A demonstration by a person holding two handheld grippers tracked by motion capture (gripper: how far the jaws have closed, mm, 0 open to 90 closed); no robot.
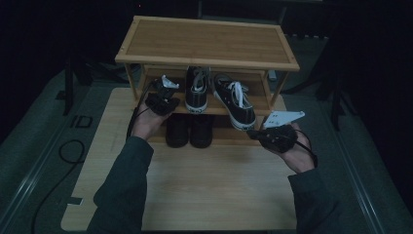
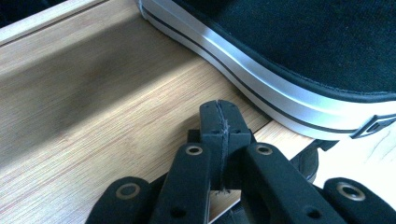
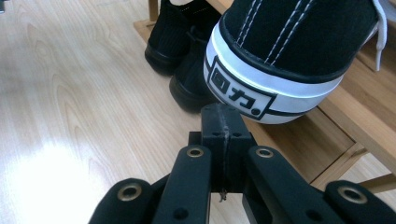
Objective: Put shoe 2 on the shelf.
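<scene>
Sneaker (image 3: pixel 285 51) heel just beyond right tongs (image 3: pixel 223 122)

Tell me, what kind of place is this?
Probably a staged test corner, not a home hallway: a small wooden shoe rack with sneakers and dark shoes sits on a tabletop in a dim room.

I see a wooden shoe rack (image 1: pixel 207 41) standing at the far end of the light wood bench (image 1: pixel 195 185), its top shelf bare. On the lowest shelf a pair of black boots (image 1: pixel 189 130) sits side by side, heels toward me, approx. centre; in the right gripper view they're at upper left (image 3: pixel 180 51). A black cable (image 1: pixel 68 156) loops on the grey floor left of the bench. Background is dark, can't tell more.
</scene>
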